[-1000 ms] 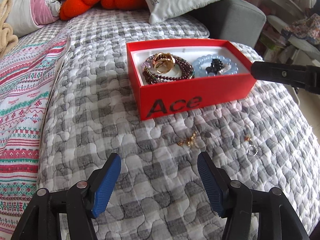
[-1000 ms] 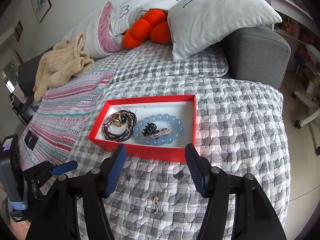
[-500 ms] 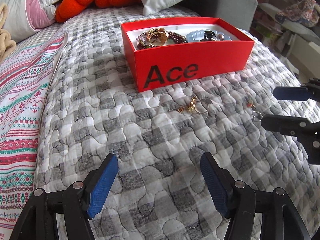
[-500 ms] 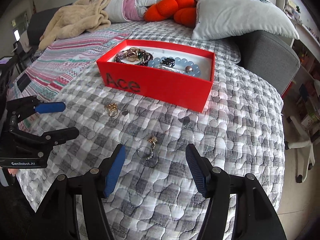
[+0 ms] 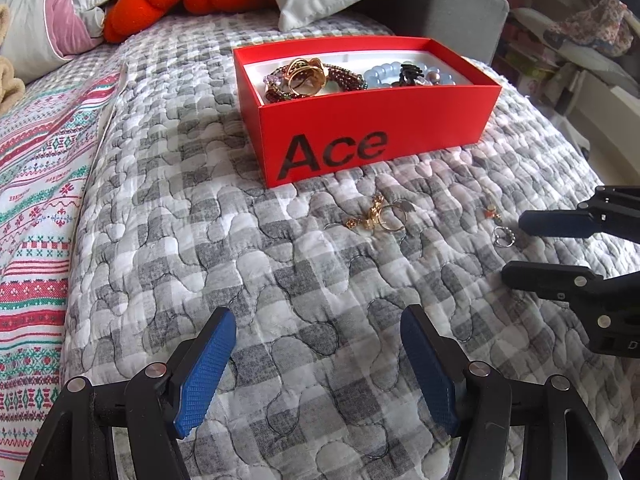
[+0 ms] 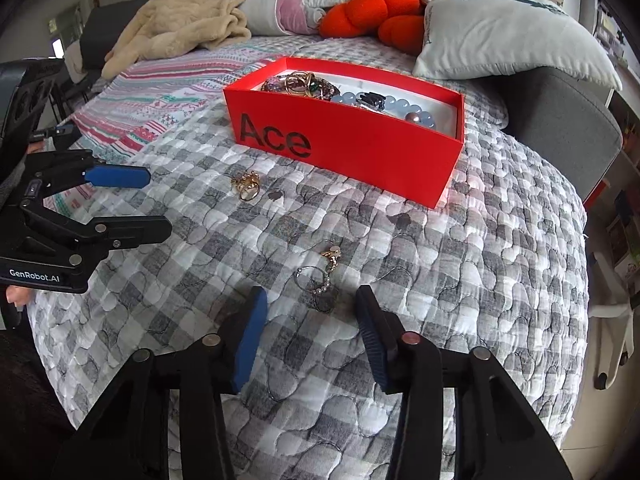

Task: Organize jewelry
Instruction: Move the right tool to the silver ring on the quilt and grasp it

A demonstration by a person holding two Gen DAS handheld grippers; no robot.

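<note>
A red box printed with "Ace" sits on a bed covered by a grey-and-white checked quilt. Inside the box lie a dark red bead bracelet with a gold ring resting on top of it at the left end, and a pale blue bead bracelet with a small black piece on it toward the right end.

On the quilt in front of the box, a small cluster of gold rings lies just below the printed side. Further to the right, well apart from that cluster, lie a small gold earring and, just beside it, a thin silver ring with tiny beads.

The left gripper hovers low over the quilt with its blue pads spread wide and nothing between them; the gold rings lie ahead of it, toward the box. The right gripper is also spread wide and holds nothing, its fingertips just short of the silver ring, which lies in line with the gap between them.

At the head of the bed are a grey pillow, an orange plush toy and a beige fleece garment. A striped patterned blanket covers the left side of the bed.
</note>
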